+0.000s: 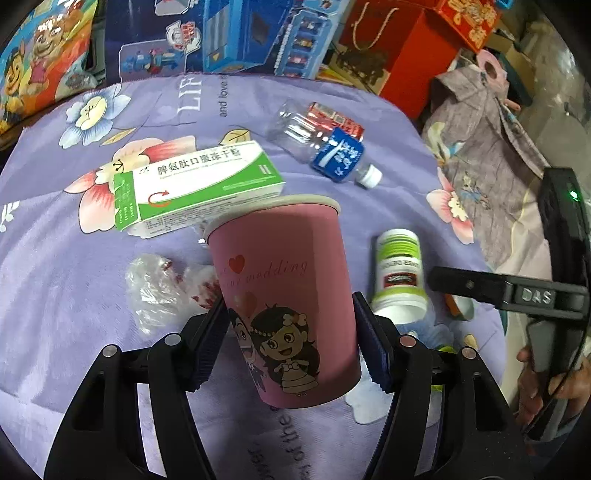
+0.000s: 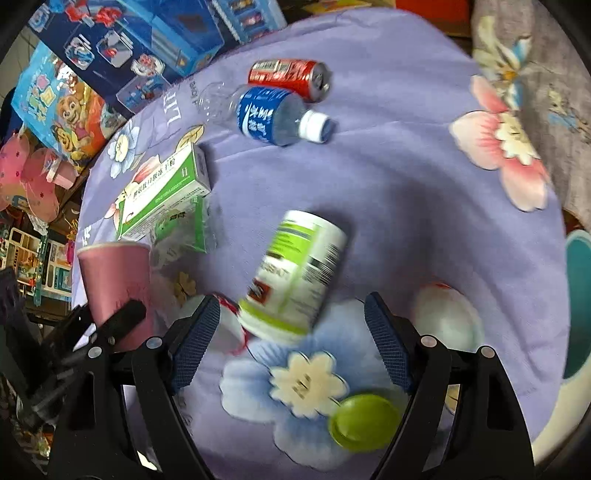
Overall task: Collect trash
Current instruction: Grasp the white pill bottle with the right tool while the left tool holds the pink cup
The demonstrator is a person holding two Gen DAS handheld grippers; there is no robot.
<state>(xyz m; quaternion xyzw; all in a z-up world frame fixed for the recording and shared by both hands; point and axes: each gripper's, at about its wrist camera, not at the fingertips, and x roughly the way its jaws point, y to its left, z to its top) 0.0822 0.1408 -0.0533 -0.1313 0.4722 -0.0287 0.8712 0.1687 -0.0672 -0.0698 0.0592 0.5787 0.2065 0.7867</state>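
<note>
My left gripper (image 1: 291,339) is shut on a pink paper cup (image 1: 284,295) with a cartoon wedding couple, held upright above the purple cloth; the cup also shows in the right wrist view (image 2: 118,280). My right gripper (image 2: 288,343) is open, just in front of a white pill bottle with green label (image 2: 295,273) lying on its side, also in the left wrist view (image 1: 400,269). A green lid (image 2: 364,421) lies near the right finger. A green-white medicine box (image 1: 199,181), a plastic water bottle (image 1: 325,147), a red can (image 2: 291,77) and a crumpled plastic wrapper (image 1: 166,288) lie on the cloth.
The purple flowered cloth (image 2: 406,184) covers the table. Toy boxes (image 1: 221,33) and a red gift bag (image 1: 402,48) stand at the back. A white-red round object (image 2: 447,321) and a teal container (image 2: 578,306) lie at the right. The right gripper's body (image 1: 517,295) shows in the left wrist view.
</note>
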